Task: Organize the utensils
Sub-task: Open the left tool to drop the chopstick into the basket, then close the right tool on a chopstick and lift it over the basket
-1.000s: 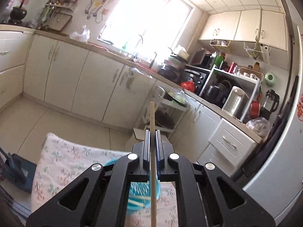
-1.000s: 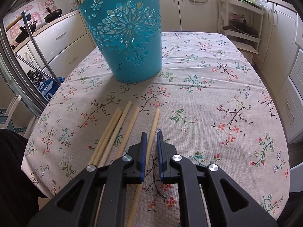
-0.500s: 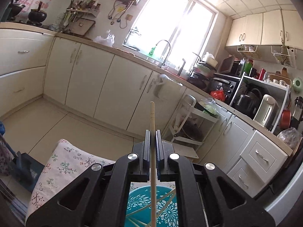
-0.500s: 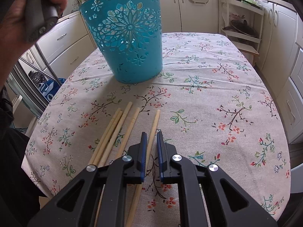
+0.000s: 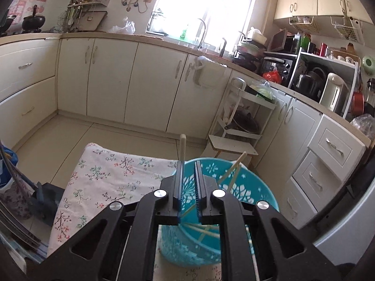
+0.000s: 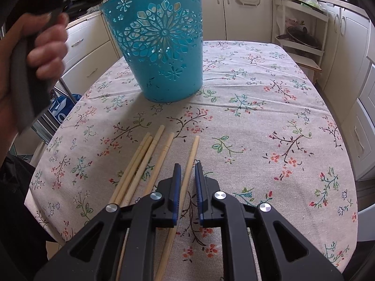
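A teal cut-out bucket (image 6: pixel 161 39) stands on the flowered tablecloth; in the left wrist view the bucket (image 5: pixel 236 187) is right below, with several chopsticks inside. My left gripper (image 5: pixel 188 164) hovers over its rim, jaws slightly apart; a wooden chopstick (image 5: pixel 182 147) stands against the left finger, its tip above the jaws. Several chopsticks (image 6: pixel 150 161) lie on the cloth in front of my right gripper (image 6: pixel 187 168). Its jaws are a little apart, around one chopstick (image 6: pixel 191 161) lying between the fingertips.
The table edge (image 5: pixel 91 146) drops to a tiled floor with cream cabinets (image 5: pixel 112 79) around. A white shelf cart (image 6: pixel 302 25) stands beyond the table's far end. The person's left hand (image 6: pixel 39 53) holding the other gripper is at the left.
The left gripper tilted down over the bucket and its jaws parted; the chopstick once clamped centrally now sits lower, against the left finger. The right gripper stayed put.
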Motion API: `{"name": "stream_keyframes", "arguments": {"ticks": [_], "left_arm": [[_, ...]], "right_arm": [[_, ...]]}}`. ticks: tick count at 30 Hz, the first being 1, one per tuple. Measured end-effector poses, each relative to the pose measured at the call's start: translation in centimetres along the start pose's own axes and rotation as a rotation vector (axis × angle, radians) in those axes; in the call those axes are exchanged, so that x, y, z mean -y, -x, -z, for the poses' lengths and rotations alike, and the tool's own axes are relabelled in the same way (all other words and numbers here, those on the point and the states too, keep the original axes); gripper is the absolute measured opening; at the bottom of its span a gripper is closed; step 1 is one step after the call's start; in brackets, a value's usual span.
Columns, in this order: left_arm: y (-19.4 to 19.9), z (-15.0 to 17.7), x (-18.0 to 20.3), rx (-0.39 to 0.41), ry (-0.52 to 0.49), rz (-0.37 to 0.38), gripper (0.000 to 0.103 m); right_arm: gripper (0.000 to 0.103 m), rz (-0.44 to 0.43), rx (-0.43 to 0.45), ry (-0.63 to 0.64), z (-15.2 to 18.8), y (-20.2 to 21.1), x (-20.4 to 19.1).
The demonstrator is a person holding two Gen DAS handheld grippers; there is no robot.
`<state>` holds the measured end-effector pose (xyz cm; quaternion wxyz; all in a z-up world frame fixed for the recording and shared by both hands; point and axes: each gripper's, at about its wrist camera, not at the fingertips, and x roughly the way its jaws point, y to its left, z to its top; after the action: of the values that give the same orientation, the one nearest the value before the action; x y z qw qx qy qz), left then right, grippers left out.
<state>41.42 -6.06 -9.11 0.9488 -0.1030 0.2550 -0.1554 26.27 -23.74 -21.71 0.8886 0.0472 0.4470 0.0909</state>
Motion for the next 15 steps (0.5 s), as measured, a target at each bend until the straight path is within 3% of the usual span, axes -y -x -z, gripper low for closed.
{"name": "stream_keyframes", "arguments": {"ticks": [4,7,10,15], "left_arm": [[3.0,0.9,-0.5,-0.01,-0.031,-0.012,0.042],[6.2,1.3,-1.2,0.011,-0.023,-0.012,0.053],[8.6,2.0,-2.9,0.026,0.024,-0.028,0.063],[8.6,3.4,-6.3,-0.038,0.146,-0.062,0.064]], "right_arm": [[0.025,0.014,0.0,0.035,0.1,0.0,-0.7],[0.024,0.025,0.004,0.043,0.2,0.0,-0.9],[0.02,0.053,0.011,0.065,0.2,-0.1,-1.1],[0.011,0.072,0.019,0.046,0.3,0.0,-0.8]]}}
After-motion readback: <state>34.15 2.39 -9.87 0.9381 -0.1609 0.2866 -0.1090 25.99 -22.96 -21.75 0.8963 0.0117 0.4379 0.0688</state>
